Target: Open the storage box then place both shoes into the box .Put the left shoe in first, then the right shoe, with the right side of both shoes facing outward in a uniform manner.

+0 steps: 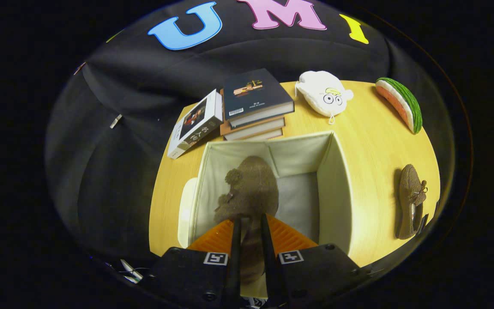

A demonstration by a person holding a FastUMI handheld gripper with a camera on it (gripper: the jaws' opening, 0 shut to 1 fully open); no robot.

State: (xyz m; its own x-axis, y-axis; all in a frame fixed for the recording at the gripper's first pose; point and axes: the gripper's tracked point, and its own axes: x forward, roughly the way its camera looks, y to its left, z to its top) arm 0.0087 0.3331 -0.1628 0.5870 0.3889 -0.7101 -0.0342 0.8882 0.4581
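My gripper [250,223] is shut on a brown suede shoe [249,189], pinching its heel end between both fingers. The shoe hangs toe-forward inside the open cream fabric storage box [335,180], along the box's left wall, with its bow facing left. The second brown shoe [410,201] lies on the wooden table [371,141] to the right of the box, apart from it. The box's lid [185,210] lies flat against the left outer side of the box.
Beyond the box a stack of books [255,105] sits with another book [195,124] leaning beside it on the left. A white plush pouch [324,92] and a watermelon-slice toy [401,103] lie at the table's far side.
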